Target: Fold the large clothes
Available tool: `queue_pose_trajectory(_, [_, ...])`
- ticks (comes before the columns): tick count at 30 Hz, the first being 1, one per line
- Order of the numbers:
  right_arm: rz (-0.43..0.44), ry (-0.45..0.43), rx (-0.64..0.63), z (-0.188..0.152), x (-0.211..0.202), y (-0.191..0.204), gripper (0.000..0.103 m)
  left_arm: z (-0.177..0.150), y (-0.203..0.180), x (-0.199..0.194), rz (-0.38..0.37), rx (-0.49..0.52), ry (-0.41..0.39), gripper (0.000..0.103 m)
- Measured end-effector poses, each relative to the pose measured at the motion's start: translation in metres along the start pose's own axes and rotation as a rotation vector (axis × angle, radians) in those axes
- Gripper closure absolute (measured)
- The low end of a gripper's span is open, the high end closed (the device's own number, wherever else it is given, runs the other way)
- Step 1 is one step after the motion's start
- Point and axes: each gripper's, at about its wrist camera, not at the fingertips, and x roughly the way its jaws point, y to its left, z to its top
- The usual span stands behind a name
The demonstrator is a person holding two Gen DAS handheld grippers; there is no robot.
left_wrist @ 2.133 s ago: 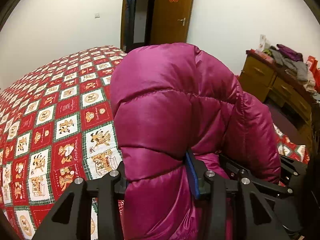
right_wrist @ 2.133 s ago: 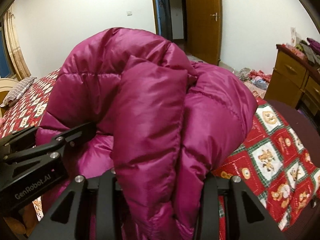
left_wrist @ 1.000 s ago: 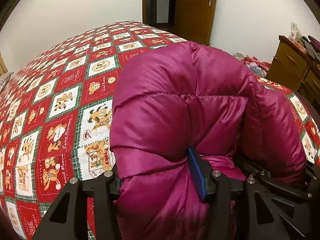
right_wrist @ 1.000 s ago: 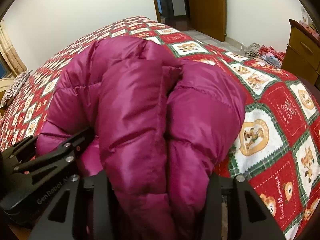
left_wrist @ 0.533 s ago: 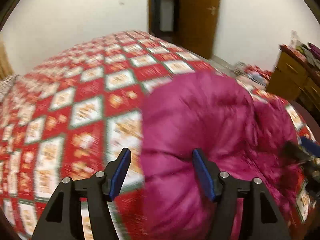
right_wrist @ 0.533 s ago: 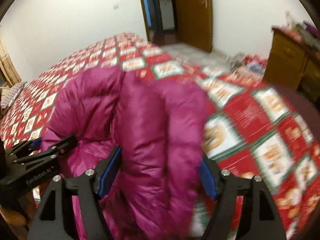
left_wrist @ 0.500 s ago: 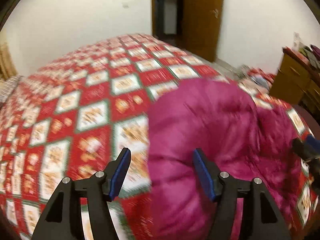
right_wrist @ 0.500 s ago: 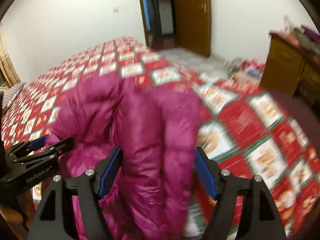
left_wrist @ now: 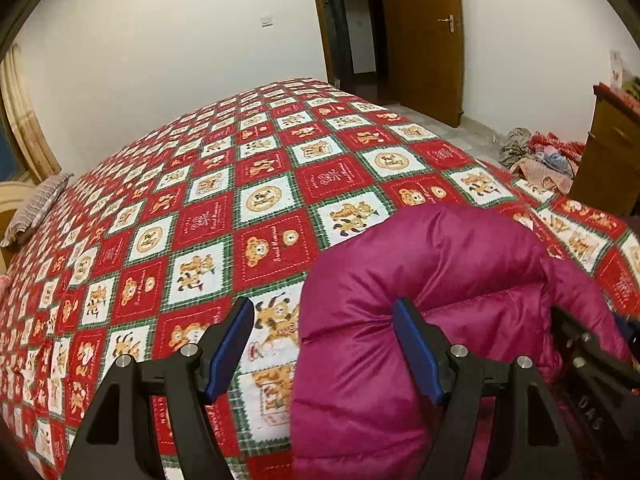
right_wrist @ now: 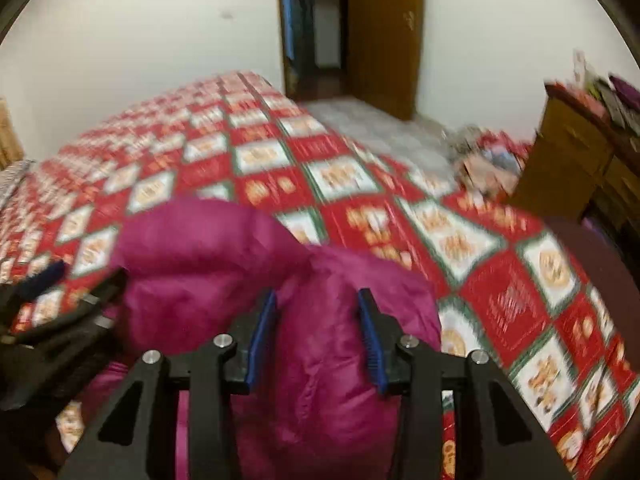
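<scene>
A folded magenta puffer jacket (left_wrist: pixel 432 300) lies bundled on the near edge of the bed. My left gripper (left_wrist: pixel 324 344) is open; the jacket's left edge sits between its blue pads (left_wrist: pixel 230 344) without being squeezed. In the right wrist view the jacket (right_wrist: pixel 224 264) fills the lower middle. My right gripper (right_wrist: pixel 316 336) is open, its blue pads (right_wrist: pixel 370 344) standing either side of a fold, pressing lightly at most. The left gripper shows at that view's left edge (right_wrist: pixel 52 304).
The bed has a red, white and green bear-patterned quilt (left_wrist: pixel 240 184). A wooden dresser (left_wrist: pixel 612 152) stands at the right, with clothes heaped on the floor (left_wrist: pixel 540 156) beside it. A wooden door (left_wrist: pixel 424 36) is at the back. A striped pillow (left_wrist: pixel 36 208) lies far left.
Both grippers went from shut on the jacket to open and pulled back. The jacket dropped from held up in the air to lying bundled on the bed.
</scene>
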Motion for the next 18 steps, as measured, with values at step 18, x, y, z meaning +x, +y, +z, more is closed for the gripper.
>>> queue_pose_trajectory(18, [0.044, 0.039, 0.073, -0.015, 0.037, -0.021, 0.047, -0.007, -0.022, 0.043, 0.005, 0.019, 0.049, 0.026])
